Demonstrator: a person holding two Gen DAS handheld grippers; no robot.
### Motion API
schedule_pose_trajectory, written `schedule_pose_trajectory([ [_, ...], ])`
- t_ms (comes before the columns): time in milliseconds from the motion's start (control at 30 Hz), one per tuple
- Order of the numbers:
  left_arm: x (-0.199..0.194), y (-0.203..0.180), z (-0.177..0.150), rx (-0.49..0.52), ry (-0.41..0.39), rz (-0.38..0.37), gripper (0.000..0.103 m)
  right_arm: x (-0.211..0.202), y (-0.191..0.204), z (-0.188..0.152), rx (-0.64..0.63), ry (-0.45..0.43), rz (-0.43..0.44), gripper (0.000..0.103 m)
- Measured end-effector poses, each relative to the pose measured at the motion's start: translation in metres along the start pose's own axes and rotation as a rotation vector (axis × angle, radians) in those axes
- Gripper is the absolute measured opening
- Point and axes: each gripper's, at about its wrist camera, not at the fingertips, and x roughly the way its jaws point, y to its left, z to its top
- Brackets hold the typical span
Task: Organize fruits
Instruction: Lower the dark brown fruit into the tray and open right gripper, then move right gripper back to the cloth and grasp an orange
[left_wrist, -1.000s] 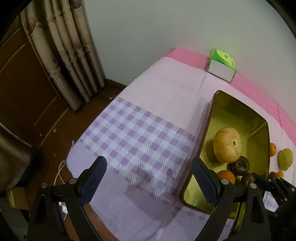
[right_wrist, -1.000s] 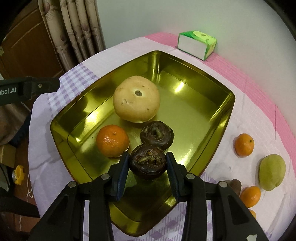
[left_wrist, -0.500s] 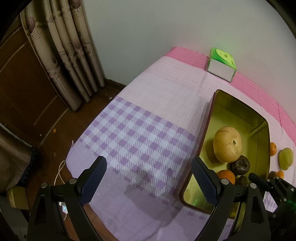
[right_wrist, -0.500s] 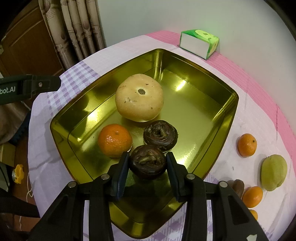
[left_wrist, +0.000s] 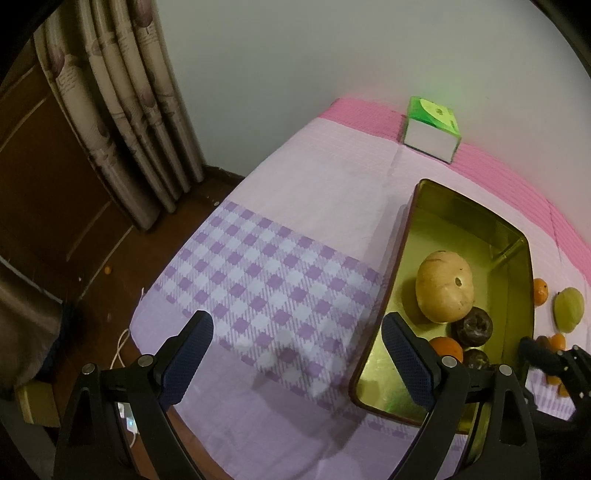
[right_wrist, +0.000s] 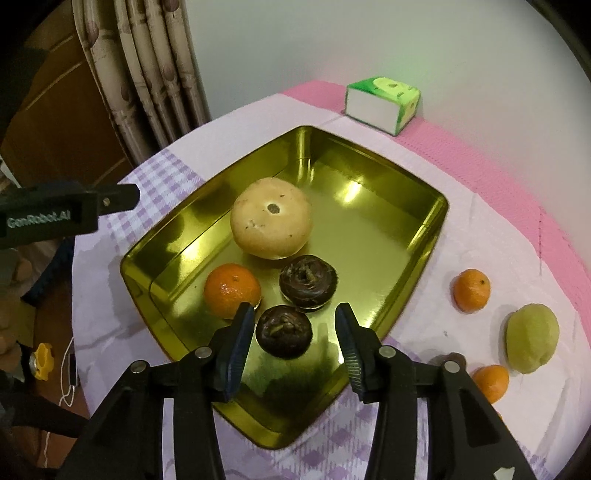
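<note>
Landmark: we take the gold rectangular metal tin (right_wrist: 424, 236) on the desk covered by a lilac and pink checked cloth (left_wrist: 280, 295) as our reference.
Right tongs (right_wrist: 295, 332): released, jaws spread over the tin's near corner; we see gaps on both sides of the fruit between them, no contact.
Near dark fruit: small dark brown wrinkled round fruit (right_wrist: 283, 331) lies on the tin floor between the right tongs' fingers (right_wrist: 240, 339), free of both.
Second dark fruit: a matching dark brown round fruit (right_wrist: 307, 282) sits just behind it in the tin, close or touching; we cannot tell which.
Orange in tin: a small round mandarin (right_wrist: 232, 290) lies on the tin floor, at the left of the two dark fruits.
Big fruit: a large pale yellow round fruit (right_wrist: 271, 218) sits mid-tin, behind the other three.
Outside tin, right side: a loose mandarin (right_wrist: 471, 290), a pale green fruit (right_wrist: 532, 343) and another mandarin (right_wrist: 491, 382) rest on the cloth.
Left tongs (left_wrist: 295, 358): released, wide apart, empty, hanging over the checked cloth left of the tin.
Far side: a green and white carton (right_wrist: 382, 105) stands beyond the tin near the wall.
Beyond desk: beige patterned curtain (left_wrist: 122, 110), left of the tin.
</note>
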Motion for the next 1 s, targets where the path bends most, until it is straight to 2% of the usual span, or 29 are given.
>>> schedule_pose_trajectory([
  [233,-0.007,-0.010,-0.001,0.038,-0.023,-0.013,0.092,-0.028,-0.020,-0.016,0.050,-0.048,-0.019,0.045],
  [333,-0.007,-0.012,-0.002,0.045,-0.024,-0.013,0.092,-0.040,-0.038,-0.028,0.093,-0.061,-0.030,0.045],
  [500,-0.007,-0.014,-0.003,0.050,-0.023,-0.011,0.092,-0.062,-0.084,-0.058,0.184,-0.061,-0.097,0.046],
  [733,-0.008,-0.021,-0.005,0.078,-0.021,-0.008,0.092,-0.081,-0.155,-0.114,0.333,-0.016,-0.209,0.046],
  [867,-0.008,-0.027,-0.007,0.103,-0.023,-0.009,0.092,-0.078,-0.175,-0.142,0.383,0.024,-0.231,0.046],
  [1000,-0.008,-0.033,-0.008,0.129,-0.028,-0.011,0.092,-0.071,-0.178,-0.157,0.411,0.048,-0.221,0.046],
])
